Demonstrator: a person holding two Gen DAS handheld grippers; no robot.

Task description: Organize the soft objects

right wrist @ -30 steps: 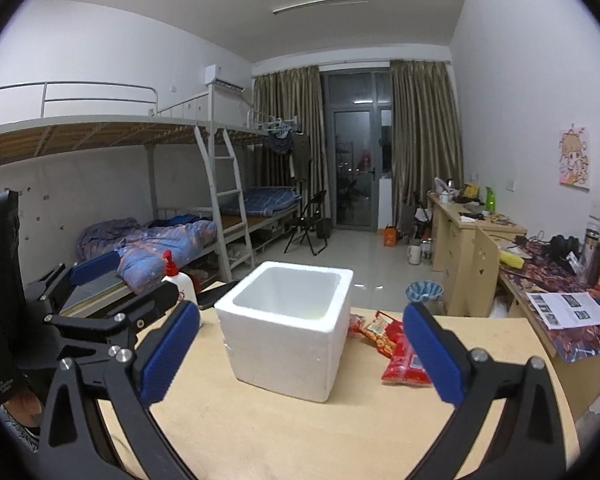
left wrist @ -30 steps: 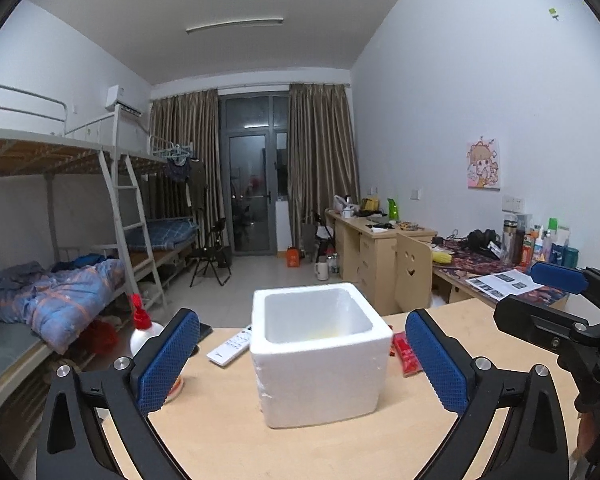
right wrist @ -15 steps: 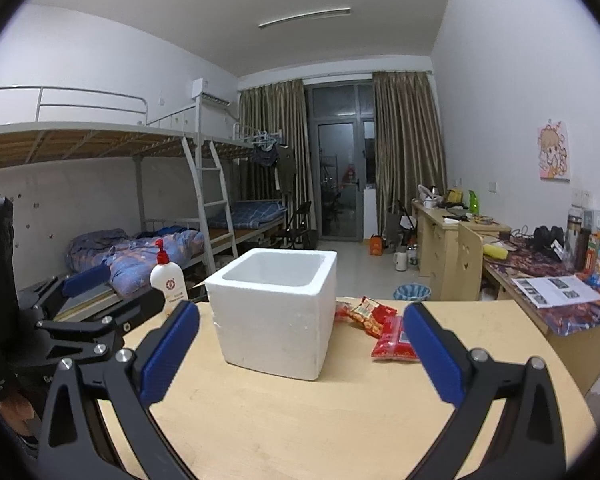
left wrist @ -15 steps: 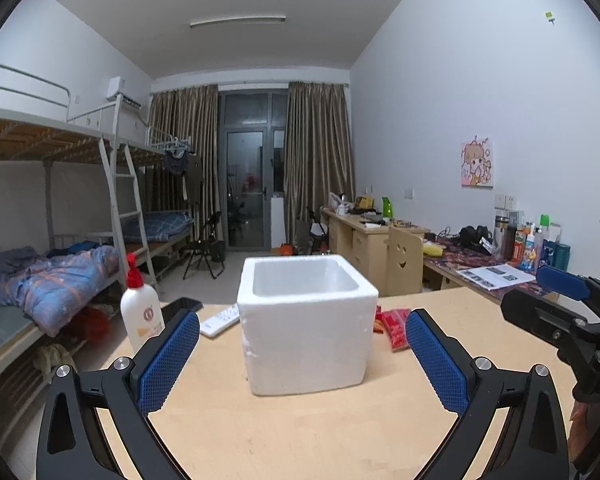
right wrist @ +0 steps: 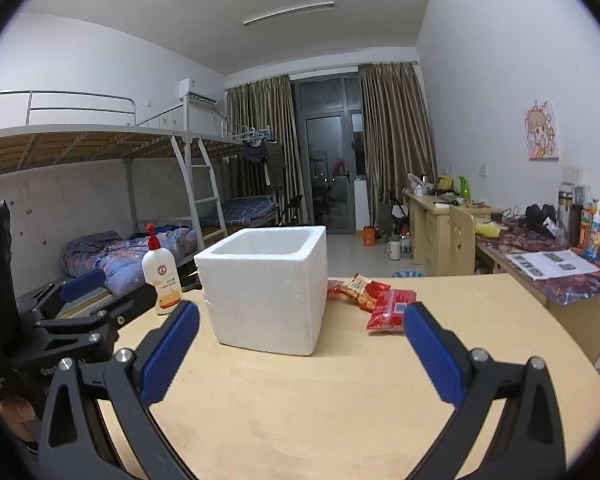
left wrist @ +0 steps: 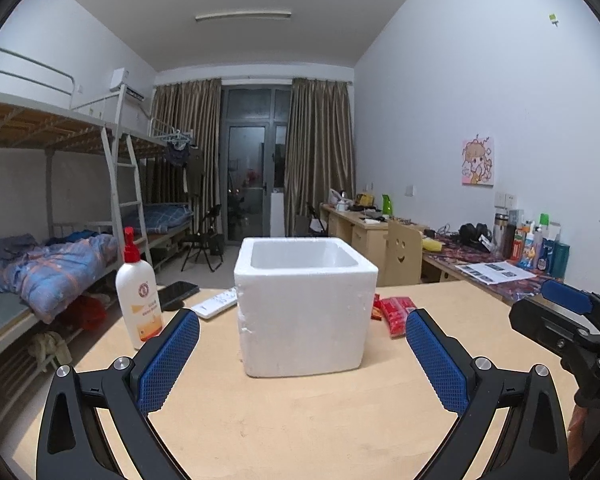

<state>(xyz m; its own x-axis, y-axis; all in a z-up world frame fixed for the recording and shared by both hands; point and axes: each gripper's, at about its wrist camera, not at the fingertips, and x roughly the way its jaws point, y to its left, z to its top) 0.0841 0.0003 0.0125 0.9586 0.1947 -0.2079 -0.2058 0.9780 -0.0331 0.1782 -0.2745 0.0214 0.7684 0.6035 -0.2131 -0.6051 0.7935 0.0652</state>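
On the wooden table (right wrist: 340, 400), red snack packets (right wrist: 390, 304) lie just right of a white foam box (left wrist: 306, 304), while the left gripper (left wrist: 302, 360) and right gripper (right wrist: 300, 350) hover spread wide, holding nothing.

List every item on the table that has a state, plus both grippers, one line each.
Left gripper: open, holding nothing.
Right gripper: open, holding nothing.
Foam box: upright, lidless; contents not visible.
Red snack packets: lying flat on table beside the box.
Lotion bottle: upright, cap on.
Remote: lying flat.
Phone: lying flat, screen dark.
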